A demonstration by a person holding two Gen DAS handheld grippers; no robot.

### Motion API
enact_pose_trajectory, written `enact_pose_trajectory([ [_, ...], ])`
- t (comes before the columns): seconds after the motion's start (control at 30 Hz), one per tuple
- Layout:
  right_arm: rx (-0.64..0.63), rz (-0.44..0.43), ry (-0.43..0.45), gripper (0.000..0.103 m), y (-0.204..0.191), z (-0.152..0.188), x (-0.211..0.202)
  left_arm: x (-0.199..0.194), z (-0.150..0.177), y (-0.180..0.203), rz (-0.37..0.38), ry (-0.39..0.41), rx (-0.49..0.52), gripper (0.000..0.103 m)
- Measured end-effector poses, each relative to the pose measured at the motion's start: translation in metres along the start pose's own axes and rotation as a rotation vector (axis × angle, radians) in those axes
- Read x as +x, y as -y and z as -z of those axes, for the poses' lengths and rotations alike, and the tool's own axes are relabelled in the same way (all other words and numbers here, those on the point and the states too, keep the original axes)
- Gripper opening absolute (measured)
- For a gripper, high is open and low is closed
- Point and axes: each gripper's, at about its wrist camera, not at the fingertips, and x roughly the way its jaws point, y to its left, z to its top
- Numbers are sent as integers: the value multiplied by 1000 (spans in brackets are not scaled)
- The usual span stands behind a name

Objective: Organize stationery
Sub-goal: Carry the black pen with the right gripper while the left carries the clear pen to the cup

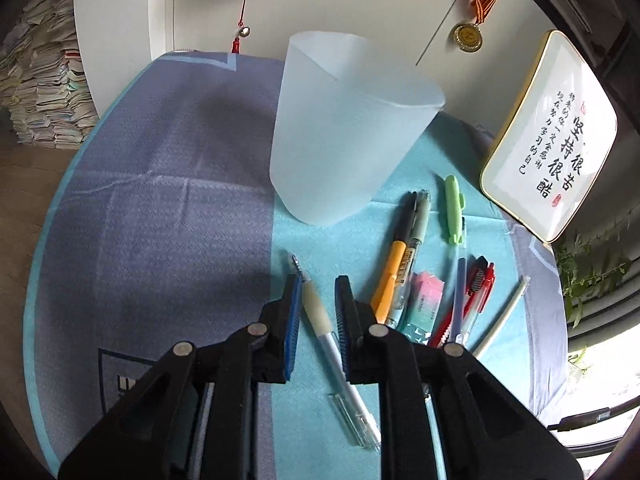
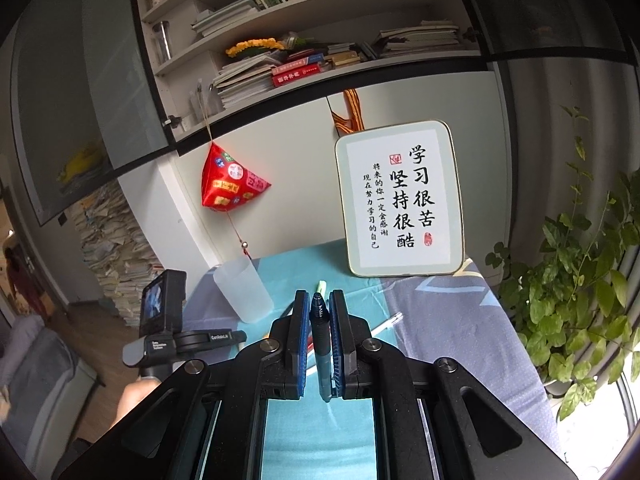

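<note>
In the left wrist view, the left gripper (image 1: 318, 308) hangs low over the teal cloth (image 1: 312, 392) with its jaws apart, straddling a clear pen with a cream rubber grip (image 1: 336, 354) that lies on the cloth between the blue pads without either pad touching it. Just to the right lie the rest of the loose stationery: an orange pen (image 1: 390, 280) beside a grey-green pen (image 1: 416, 236), a pink-and-teal eraser (image 1: 425, 304), a red pen (image 1: 478, 284) and a thin white refill (image 1: 504, 316). A little farther sits a green novelty pen (image 1: 455, 208), and beyond that the frosted plastic cup (image 1: 344, 128) stands upright.

In the right wrist view, the right gripper (image 2: 319, 304) is raised above the table, clamped on a dark blue pen (image 2: 321, 336) that seems to sit against the right pad. Behind stands a framed calligraphy plaque (image 2: 400, 200), leaning on the cabinet.
</note>
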Motion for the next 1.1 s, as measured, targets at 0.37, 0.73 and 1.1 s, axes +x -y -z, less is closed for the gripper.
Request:
enact_pose_trajectory([
  [0.37, 19, -3, 3, 11, 6, 1, -2, 1, 4, 6, 17, 19, 49, 8],
  [0.73, -29, -23, 9, 11, -16, -14, 13, -108, -11, 19, 141, 269, 77, 8],
  [1.1, -67, -170, 47, 11, -59, -77, 61, -157, -53, 17, 114, 407, 113, 8],
])
